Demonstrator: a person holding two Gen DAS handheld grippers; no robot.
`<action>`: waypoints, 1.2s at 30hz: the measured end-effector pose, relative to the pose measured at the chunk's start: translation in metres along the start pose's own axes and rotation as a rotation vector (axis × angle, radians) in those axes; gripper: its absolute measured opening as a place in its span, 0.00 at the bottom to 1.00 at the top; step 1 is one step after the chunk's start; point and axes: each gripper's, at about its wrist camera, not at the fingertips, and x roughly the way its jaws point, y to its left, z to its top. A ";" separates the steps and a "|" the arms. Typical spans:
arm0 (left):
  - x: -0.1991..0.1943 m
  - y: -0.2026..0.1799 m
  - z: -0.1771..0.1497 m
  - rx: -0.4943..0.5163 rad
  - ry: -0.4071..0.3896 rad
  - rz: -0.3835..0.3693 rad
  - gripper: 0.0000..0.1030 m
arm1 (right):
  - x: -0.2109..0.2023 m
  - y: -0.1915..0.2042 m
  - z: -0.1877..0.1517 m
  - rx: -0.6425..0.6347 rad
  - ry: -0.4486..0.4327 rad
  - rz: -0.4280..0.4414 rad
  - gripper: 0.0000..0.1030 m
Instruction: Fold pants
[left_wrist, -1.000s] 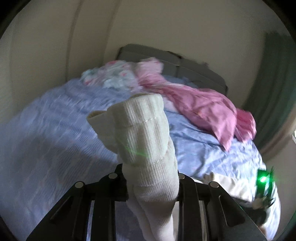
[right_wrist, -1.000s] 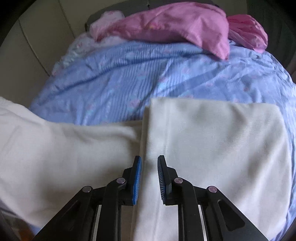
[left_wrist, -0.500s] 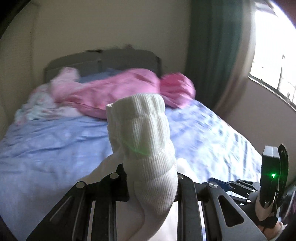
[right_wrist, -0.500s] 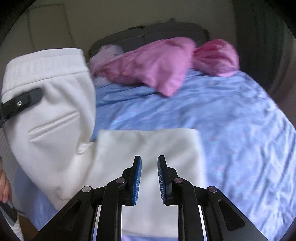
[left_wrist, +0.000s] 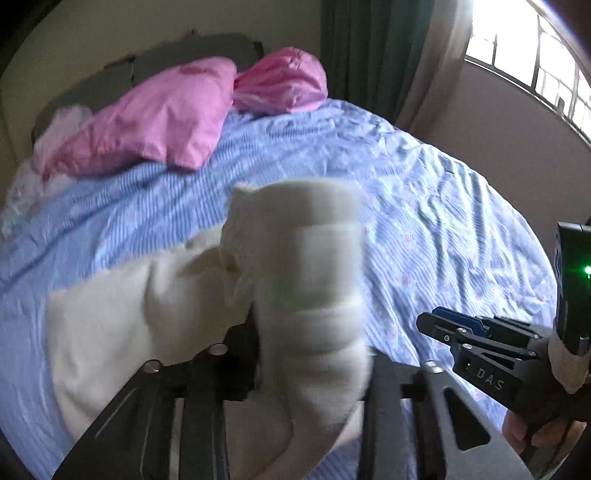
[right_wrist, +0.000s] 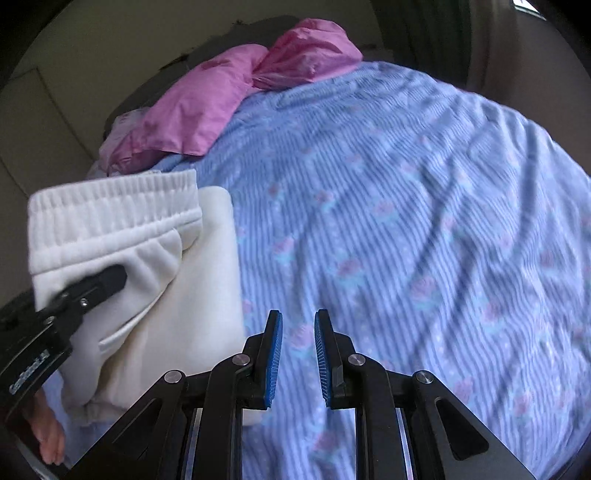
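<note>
**Bedroom, daylight from the right**

We see a bed (left_wrist: 424, 192) covered in a blue striped sheet with a small floral print, wrinkled. Pink pillows (left_wrist: 155, 125) lie bunched at the dark grey headboard (left_wrist: 192, 48). The walls (left_wrist: 110, 26) are plain cream. A dark green curtain (left_wrist: 369, 48) hangs beside a barred window (left_wrist: 524, 55), which is bright and overexposed

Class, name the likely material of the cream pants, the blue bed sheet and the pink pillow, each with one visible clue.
Cream pants: probably soft matte fleece knit; ribbed waistband.
Blue bed sheet: likely thin woven cotton; fine stripes, printed flowers, creases.
Pink pillow: seemingly a plain matte woven cover; soft wrinkles.
</note>
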 end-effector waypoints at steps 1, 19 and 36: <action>0.000 -0.001 -0.001 -0.006 0.011 0.009 0.53 | 0.000 -0.002 -0.002 0.009 0.003 0.011 0.19; -0.125 0.109 -0.074 0.091 -0.137 0.246 0.88 | -0.075 0.054 -0.007 -0.149 -0.207 0.051 0.64; -0.051 0.230 -0.031 -0.197 0.029 0.124 0.86 | 0.010 0.115 0.052 -0.181 -0.128 -0.170 0.69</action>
